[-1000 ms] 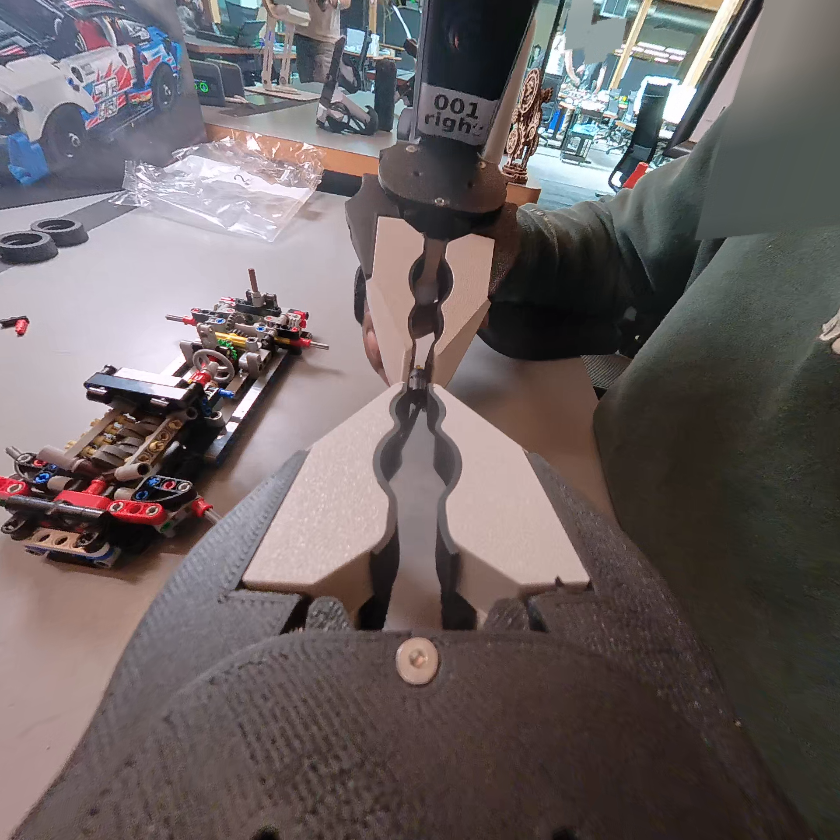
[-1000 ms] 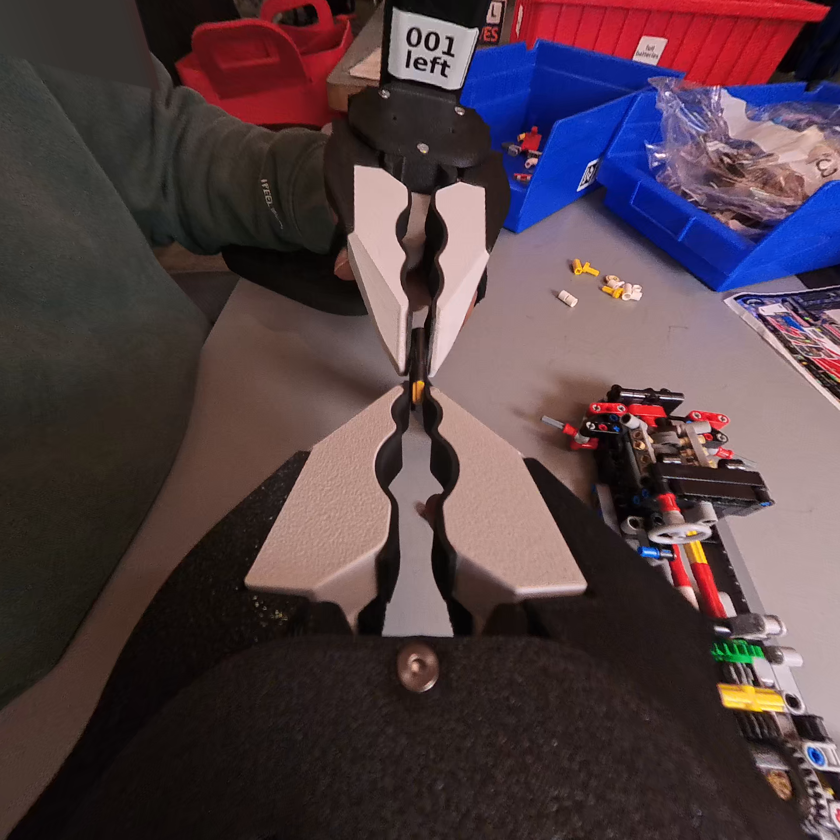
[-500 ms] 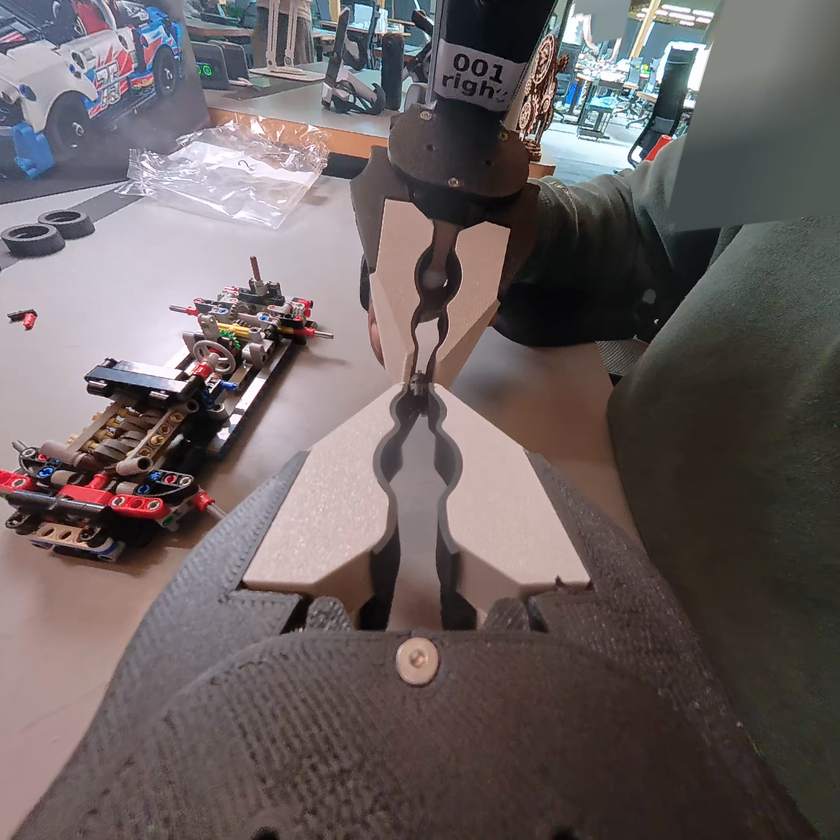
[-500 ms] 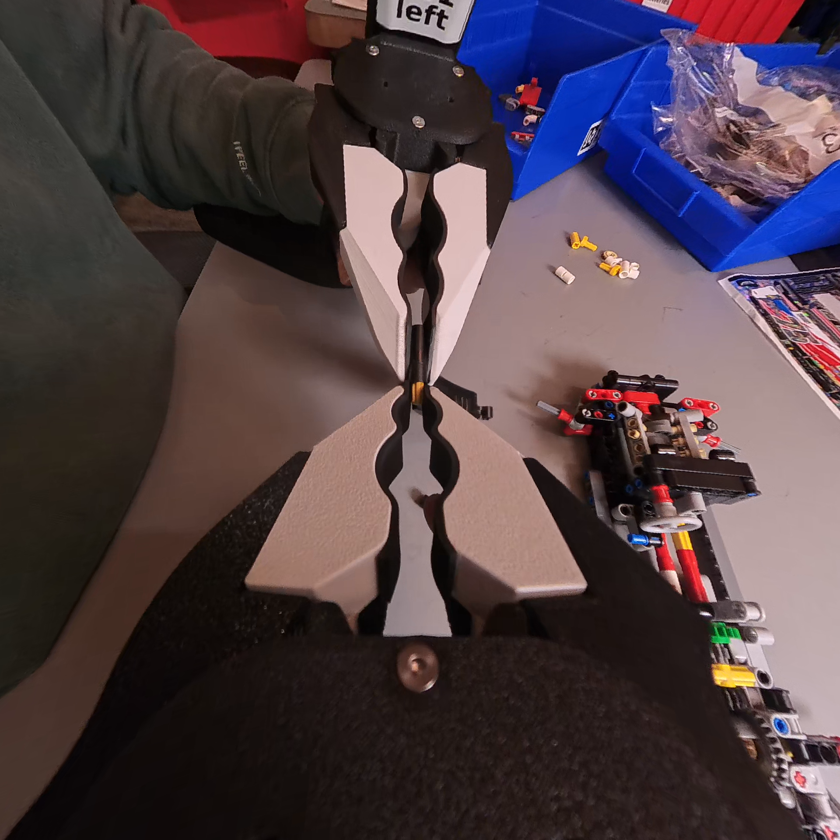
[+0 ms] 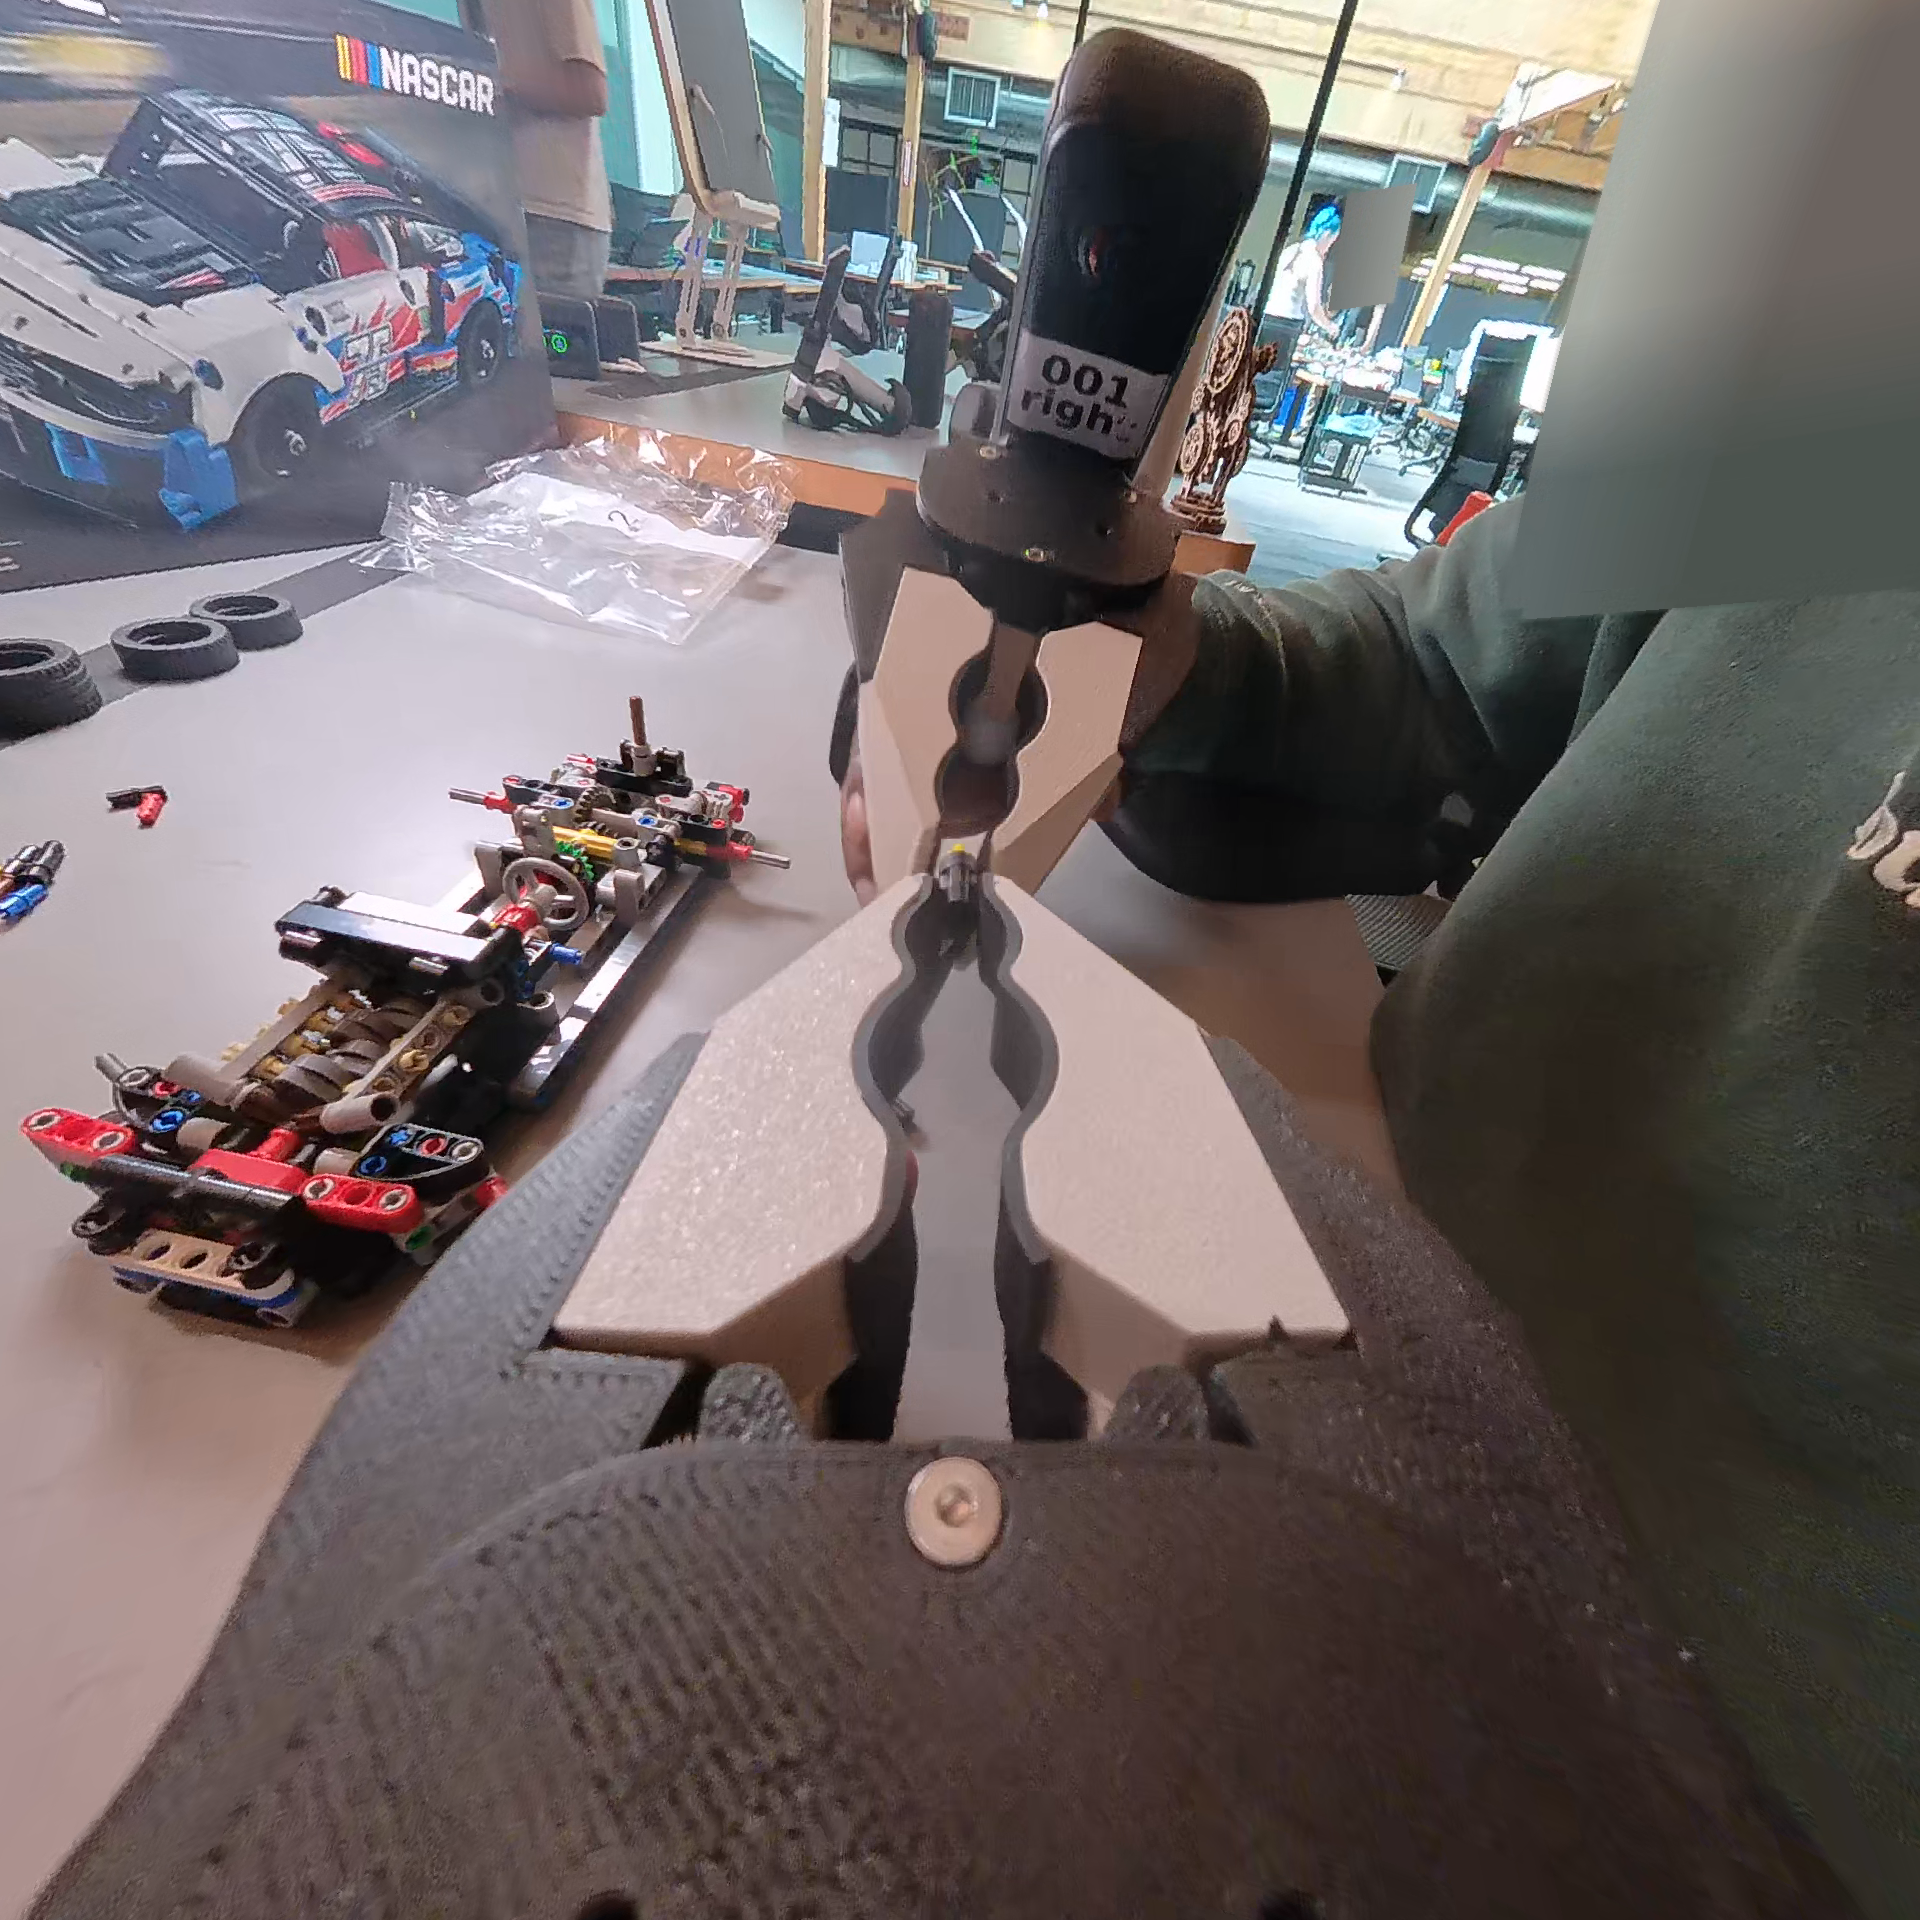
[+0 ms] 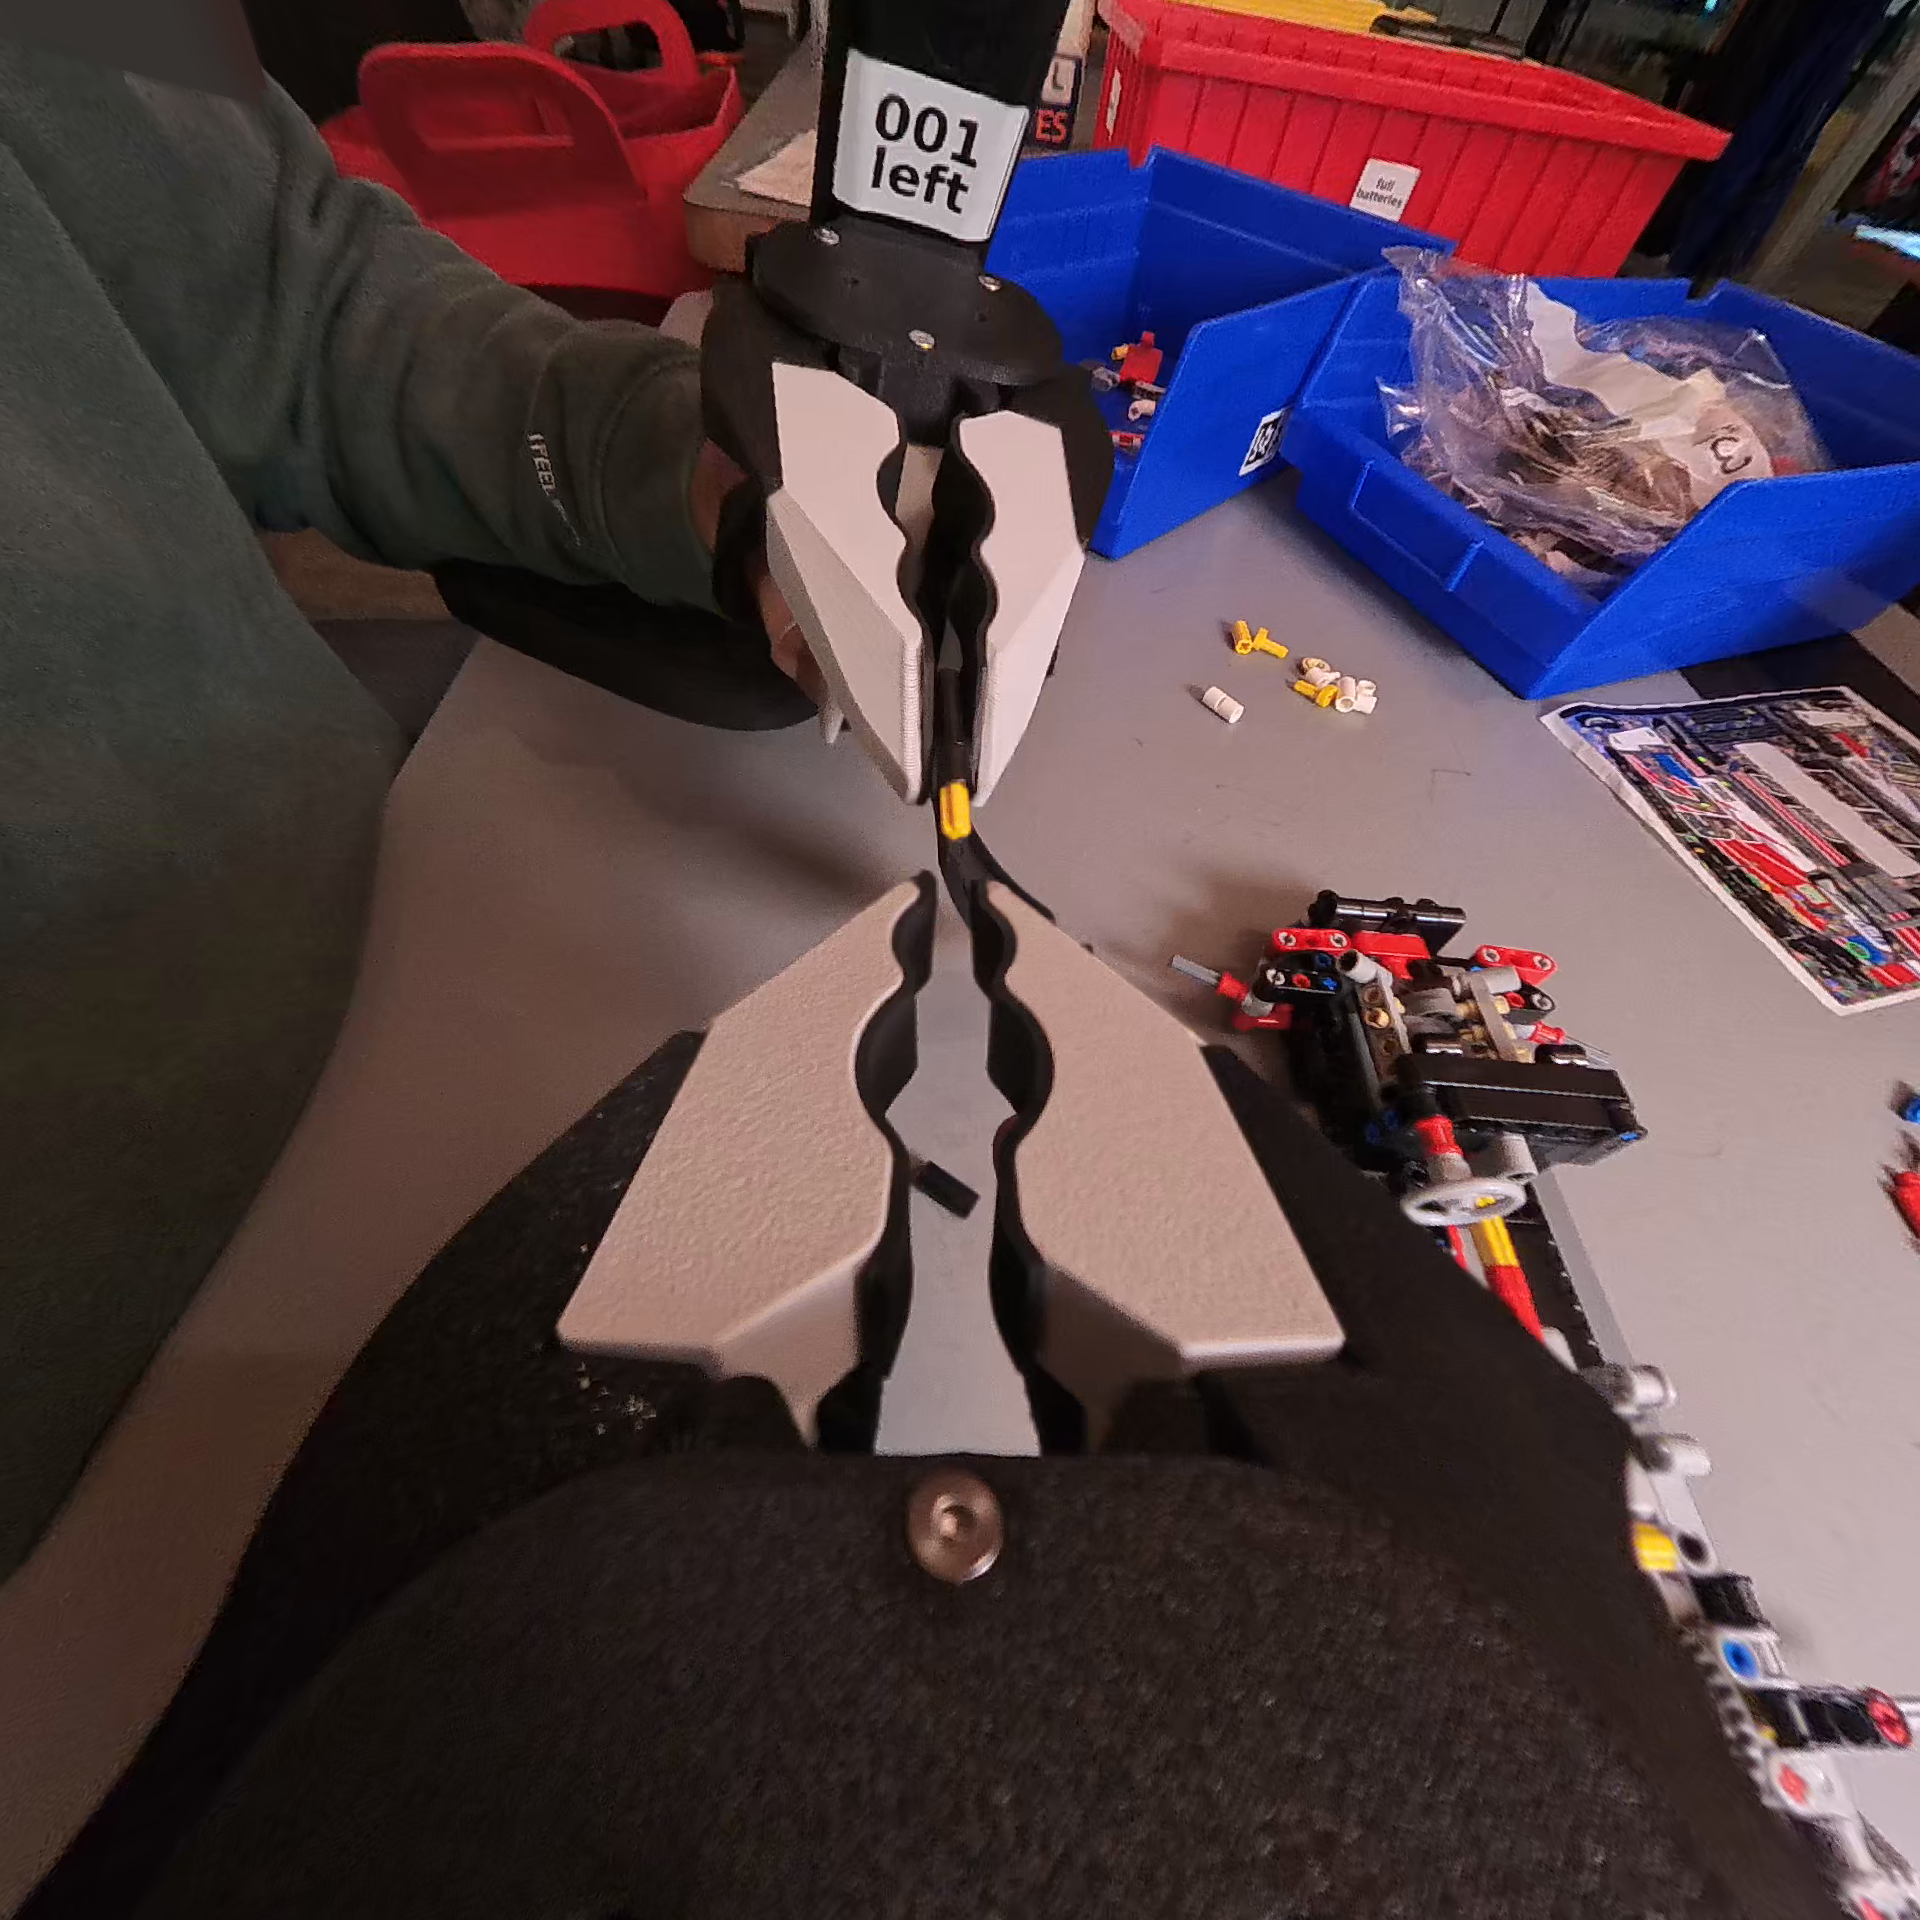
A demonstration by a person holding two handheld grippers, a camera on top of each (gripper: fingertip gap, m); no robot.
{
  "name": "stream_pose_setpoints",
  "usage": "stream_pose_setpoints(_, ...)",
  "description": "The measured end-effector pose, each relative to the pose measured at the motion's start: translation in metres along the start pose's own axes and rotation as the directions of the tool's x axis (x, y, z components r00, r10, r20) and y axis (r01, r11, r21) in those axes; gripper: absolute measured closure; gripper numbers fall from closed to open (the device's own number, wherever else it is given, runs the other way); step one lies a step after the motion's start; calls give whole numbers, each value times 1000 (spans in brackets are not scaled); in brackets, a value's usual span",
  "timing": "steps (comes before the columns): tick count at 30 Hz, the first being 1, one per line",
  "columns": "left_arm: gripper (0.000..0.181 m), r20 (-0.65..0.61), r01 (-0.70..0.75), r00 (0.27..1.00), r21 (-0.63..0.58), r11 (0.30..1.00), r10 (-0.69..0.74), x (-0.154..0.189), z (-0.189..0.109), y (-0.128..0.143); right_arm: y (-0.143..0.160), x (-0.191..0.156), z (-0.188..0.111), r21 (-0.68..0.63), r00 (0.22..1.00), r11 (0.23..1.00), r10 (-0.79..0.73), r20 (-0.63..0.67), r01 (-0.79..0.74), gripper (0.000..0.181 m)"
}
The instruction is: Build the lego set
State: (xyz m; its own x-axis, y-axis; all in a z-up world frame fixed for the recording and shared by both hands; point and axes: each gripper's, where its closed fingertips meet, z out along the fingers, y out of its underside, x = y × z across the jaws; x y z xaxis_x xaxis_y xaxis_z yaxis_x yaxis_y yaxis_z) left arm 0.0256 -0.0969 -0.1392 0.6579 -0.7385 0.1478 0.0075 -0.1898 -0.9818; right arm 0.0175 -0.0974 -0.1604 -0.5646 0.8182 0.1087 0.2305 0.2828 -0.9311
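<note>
My left gripper (image 5: 956, 899) is shut on a thin black lego piece with a yellow pin (image 6: 954, 810) at its end; the piece also shows in the left wrist view (image 5: 957, 871). My right gripper (image 6: 954, 894) faces it tip to tip, above the table's near edge. Its jaws stand slightly apart, and the yellow pin sits just clear of its tips. The left gripper (image 6: 951, 774) is seen from the front in the right wrist view, and the right gripper (image 5: 958, 844) likewise in the left wrist view. The half-built car chassis (image 5: 416, 1018) lies on the grey table and also shows in the right wrist view (image 6: 1455, 1060).
Black tyres (image 5: 177, 644), a clear plastic bag (image 5: 592, 540) and the set's box (image 5: 239, 260) stand at the back. Blue bins (image 6: 1662, 582), a red crate (image 6: 1382, 135), loose yellow and white pins (image 6: 1299, 675) and a printed sheet (image 6: 1787, 821) lie beyond the chassis.
The two grippers were pressed tip to tip on the yellow pin. Now they have drawn apart, the right jaws have opened a little, and the pin stays with the left gripper's black piece.
</note>
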Motion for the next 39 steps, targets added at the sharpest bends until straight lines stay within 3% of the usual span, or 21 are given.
stream_pose_setpoints(5,177,-42,33,999,23,999,-32,5,0,-2,-5,-7,2,16,999,1000,-17,31,17,181)
stream_pose_setpoints(13,177,-34,-9,999,-33,999,8,7,3,6,3,-13,5,-64,998,998,-14,62,18,181)
stream_pose_setpoints(24,177,-22,31,999,-9,999,-31,1,0,1,-4,1,-4,6,1000,1000,6,11,-6,175)
stream_pose_setpoints(39,177,-32,39,999,-15,999,-40,2,2,3,-13,-3,-7,54,996,997,57,65,-60,180)
